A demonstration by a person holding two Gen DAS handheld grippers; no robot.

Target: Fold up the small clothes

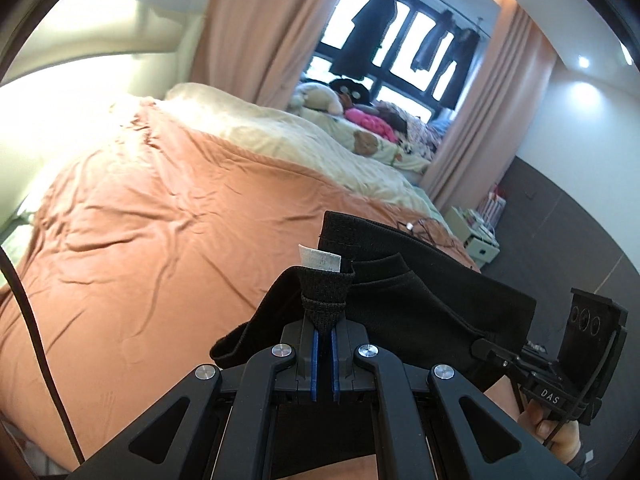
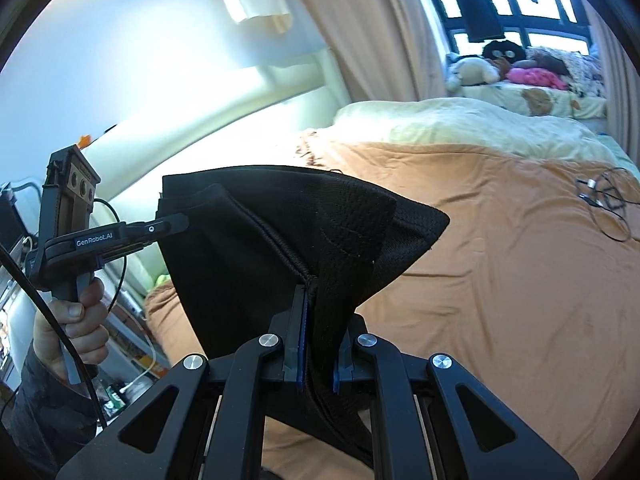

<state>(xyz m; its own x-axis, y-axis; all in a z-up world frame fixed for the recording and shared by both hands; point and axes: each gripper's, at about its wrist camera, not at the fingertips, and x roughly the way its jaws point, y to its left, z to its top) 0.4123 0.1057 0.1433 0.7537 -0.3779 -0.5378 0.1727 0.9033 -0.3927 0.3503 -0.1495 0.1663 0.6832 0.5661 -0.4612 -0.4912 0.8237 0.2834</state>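
Observation:
A small black garment with a white label hangs in the air above the bed, stretched between both grippers. My left gripper is shut on one bunched edge of it. My right gripper is shut on the other edge of the black garment, with cloth draped between its jaws. The right gripper also shows in the left wrist view, clamped on the garment's right edge. The left gripper shows in the right wrist view, clamped on the garment's left edge.
An orange bedsheet covers the bed below, also in the right wrist view. A cream duvet lies at its far side. Tangled cables lie on the sheet. Stuffed toys and pink curtains stand by the window.

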